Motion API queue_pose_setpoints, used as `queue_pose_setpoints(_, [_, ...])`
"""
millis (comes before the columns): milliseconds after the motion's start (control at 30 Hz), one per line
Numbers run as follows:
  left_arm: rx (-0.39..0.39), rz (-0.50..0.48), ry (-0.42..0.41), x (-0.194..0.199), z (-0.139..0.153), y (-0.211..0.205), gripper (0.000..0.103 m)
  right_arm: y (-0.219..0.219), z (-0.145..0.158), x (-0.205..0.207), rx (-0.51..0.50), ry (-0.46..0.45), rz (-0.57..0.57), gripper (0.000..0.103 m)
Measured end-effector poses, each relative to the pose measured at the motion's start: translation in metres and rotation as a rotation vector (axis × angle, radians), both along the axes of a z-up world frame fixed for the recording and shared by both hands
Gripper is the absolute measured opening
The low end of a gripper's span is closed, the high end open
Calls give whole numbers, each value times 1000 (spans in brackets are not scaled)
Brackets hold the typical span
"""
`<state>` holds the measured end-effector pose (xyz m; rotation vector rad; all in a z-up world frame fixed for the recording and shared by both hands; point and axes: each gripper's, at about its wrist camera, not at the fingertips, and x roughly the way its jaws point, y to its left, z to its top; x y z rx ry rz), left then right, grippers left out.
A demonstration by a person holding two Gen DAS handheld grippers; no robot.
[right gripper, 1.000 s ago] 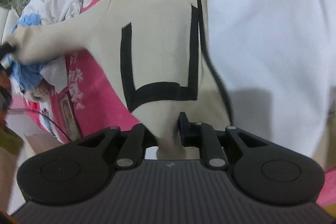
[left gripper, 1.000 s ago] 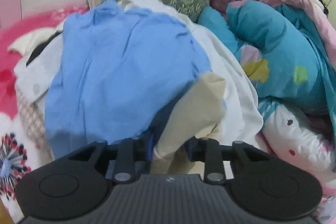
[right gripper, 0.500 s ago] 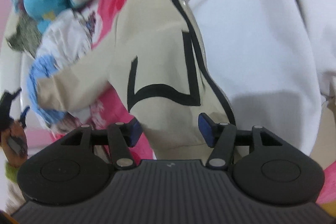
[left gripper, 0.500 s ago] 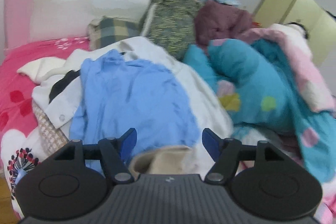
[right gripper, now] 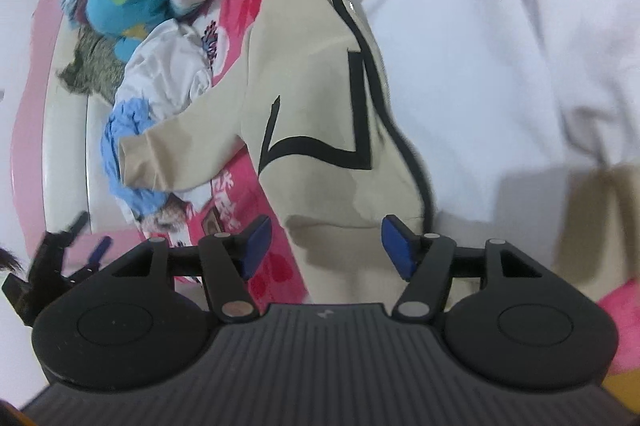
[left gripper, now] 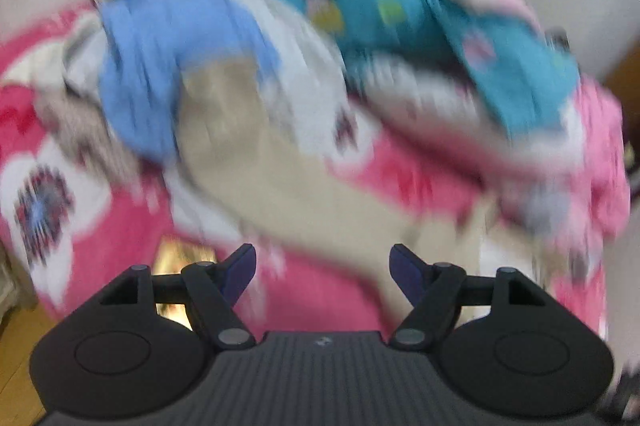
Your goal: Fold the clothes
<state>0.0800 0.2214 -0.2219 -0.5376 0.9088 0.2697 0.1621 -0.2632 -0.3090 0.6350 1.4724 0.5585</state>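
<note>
A beige jacket with black trim and a white lining lies spread open on a pink flowered bedspread. Its sleeve stretches left onto a pile of clothes. My right gripper is open just above the jacket's hem, holding nothing. The left wrist view is blurred by motion: the beige sleeve runs from the blue garment down toward my left gripper, which is open and empty. That left gripper also shows at the far left of the right wrist view.
A pile of clothes with a blue shirt and white garments sits near the headboard. A teal and pink quilt is bunched at the right. A green patterned pillow leans by the white headboard.
Both grippers opened and let go of the beige jacket. The left gripper pulled back and swung fast, blurring its view. The sleeve now lies on the blue garment.
</note>
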Motion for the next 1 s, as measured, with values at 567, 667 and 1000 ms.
queue_pose_setpoints(567, [481,-876,141,-40,-164,-288,70,43,-2,-57,-438,-629,925,58])
queue_pose_setpoints(667, [496,-900,155,-38,-179,-295,70,45,-18,-54,-467,-629,986,52])
queue_pose_setpoints(1000, [379,-701,87,-38,-178,-273,8,1,-35,-33,-686,-554,822,3])
